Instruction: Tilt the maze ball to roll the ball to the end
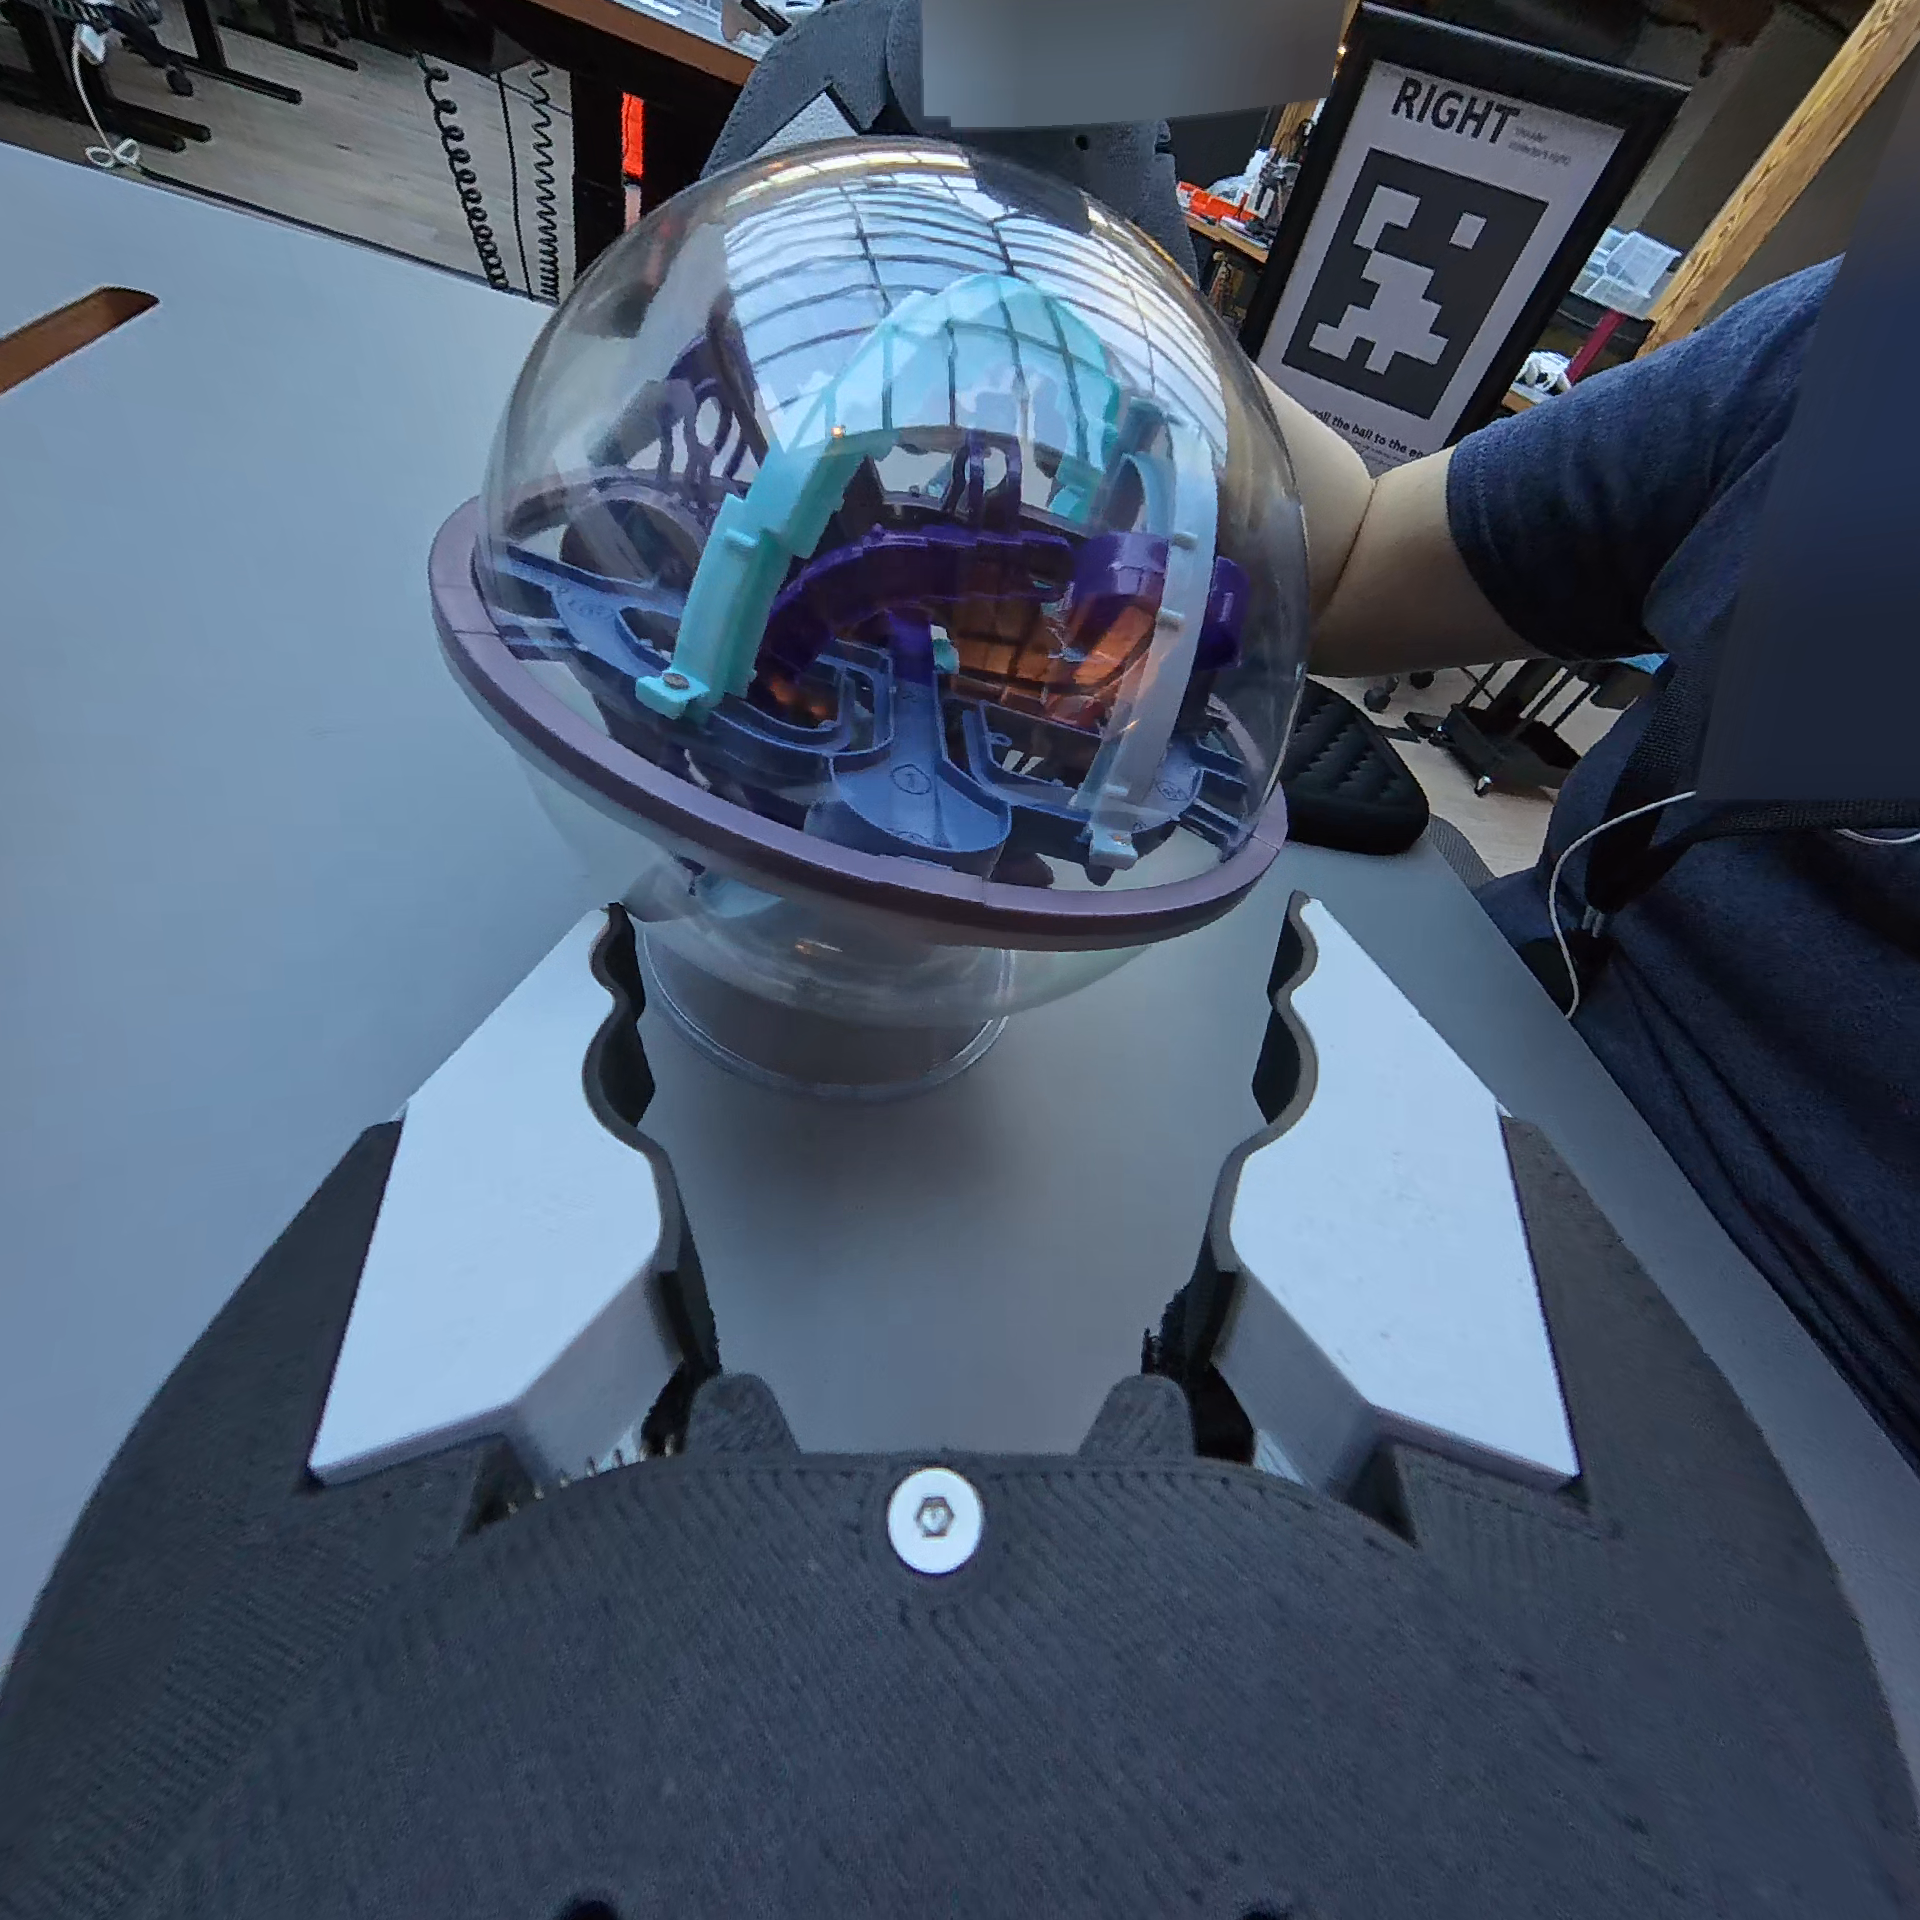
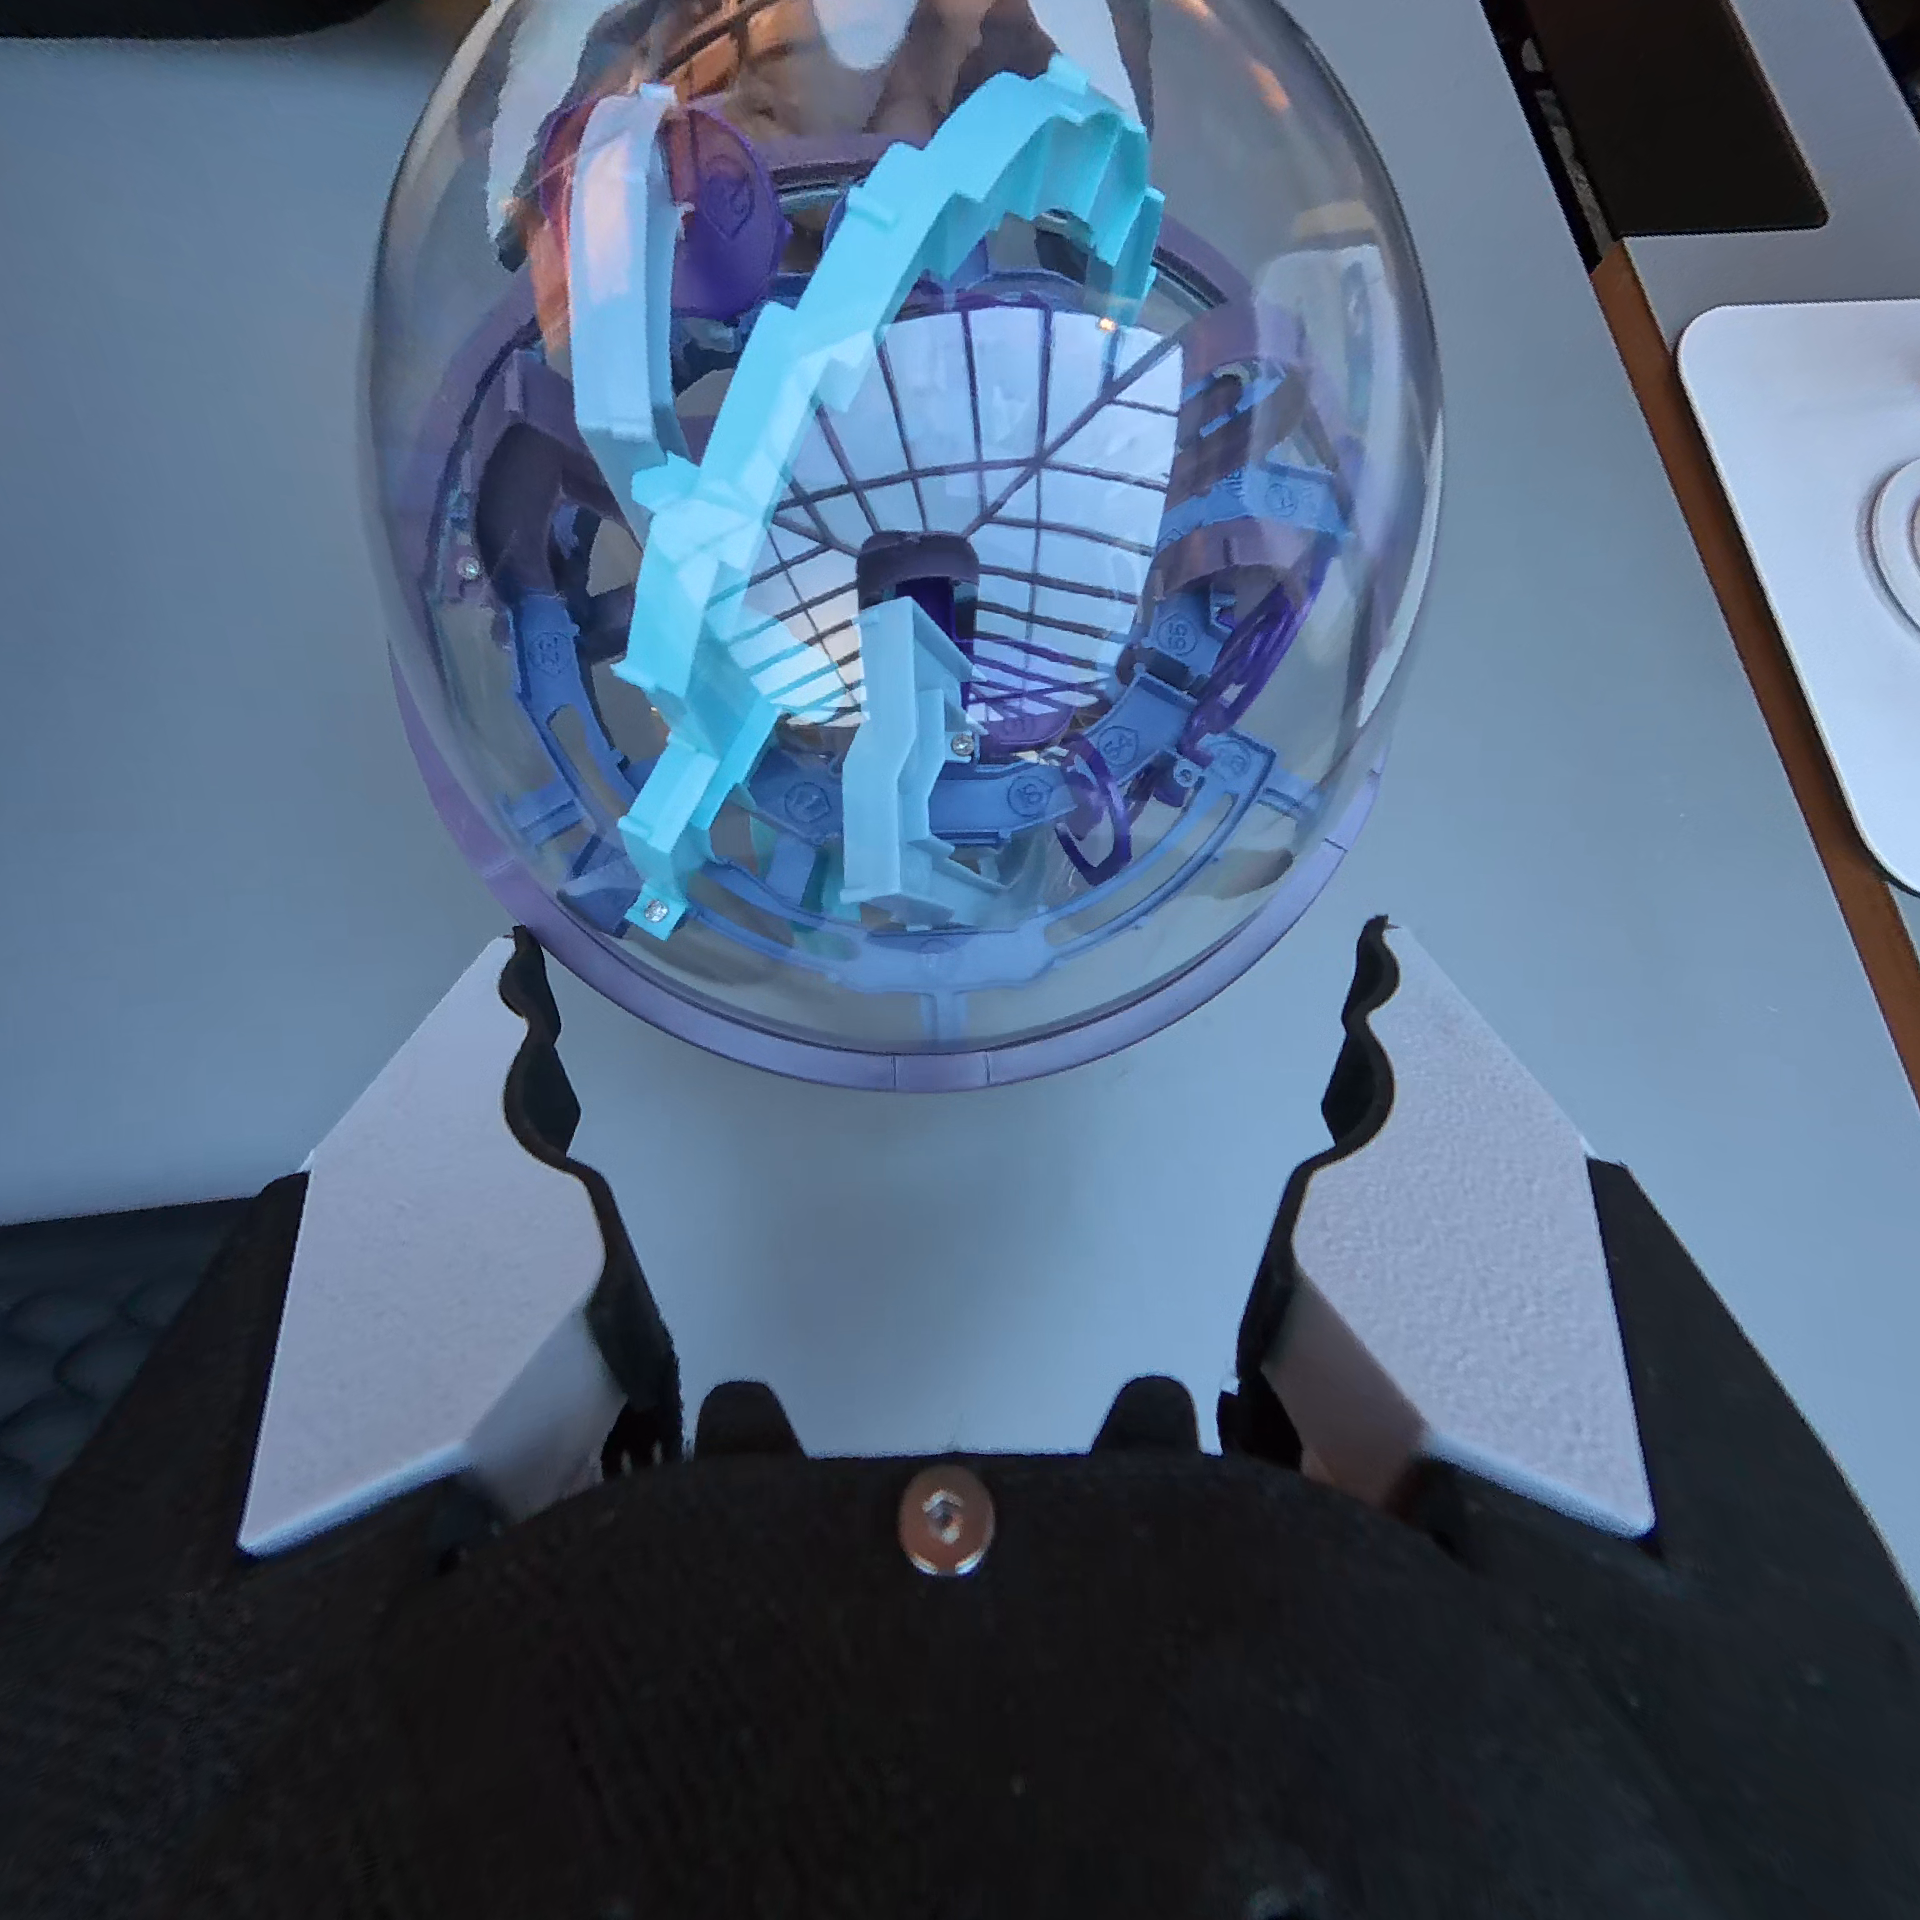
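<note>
The maze ball (image 1: 873, 540) is a clear sphere with a purple equator ring and blue, teal and purple tracks inside. It sits tilted on a clear round stand (image 1: 831, 1039) on the grey table (image 1: 260, 727). My left gripper (image 1: 956, 914) is open, its fingertips level with the stand and either side of it, not touching. In the right wrist view the maze ball (image 2: 894, 520) fills the upper half. My right gripper (image 2: 948, 935) is open, its tips just short of the ring. I cannot make out the small ball inside.
A person in a dark blue shirt (image 1: 1714, 935) sits at the right, forearm reaching behind the sphere. A framed black-and-white marker board (image 1: 1423, 260) stands behind. A slot (image 1: 73, 332) cuts the table at the far left. A white flat device (image 2: 1787, 520) lies beyond the table's wooden edge (image 2: 1714, 520).
</note>
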Motion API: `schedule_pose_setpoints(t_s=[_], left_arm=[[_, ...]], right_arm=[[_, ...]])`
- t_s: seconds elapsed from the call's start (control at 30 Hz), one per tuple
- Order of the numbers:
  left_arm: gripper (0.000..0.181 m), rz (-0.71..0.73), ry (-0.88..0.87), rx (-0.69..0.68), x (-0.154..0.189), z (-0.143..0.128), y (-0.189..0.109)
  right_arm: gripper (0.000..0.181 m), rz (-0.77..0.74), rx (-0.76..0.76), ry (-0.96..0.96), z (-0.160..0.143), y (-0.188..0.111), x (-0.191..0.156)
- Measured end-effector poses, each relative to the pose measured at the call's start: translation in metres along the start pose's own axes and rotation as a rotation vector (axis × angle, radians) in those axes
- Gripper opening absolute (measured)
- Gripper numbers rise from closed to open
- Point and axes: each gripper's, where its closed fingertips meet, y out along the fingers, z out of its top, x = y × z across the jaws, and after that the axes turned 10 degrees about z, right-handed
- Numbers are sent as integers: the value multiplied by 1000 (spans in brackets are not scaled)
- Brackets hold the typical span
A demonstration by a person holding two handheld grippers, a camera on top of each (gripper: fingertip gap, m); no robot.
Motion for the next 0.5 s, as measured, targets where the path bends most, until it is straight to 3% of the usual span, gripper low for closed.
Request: schedule_pose_setpoints(t_s=[0.5], left_arm=[[121, -31, -2, -23, 6, -3, -5]], right_arm=[[149, 13, 17, 31, -6, -4, 4]])
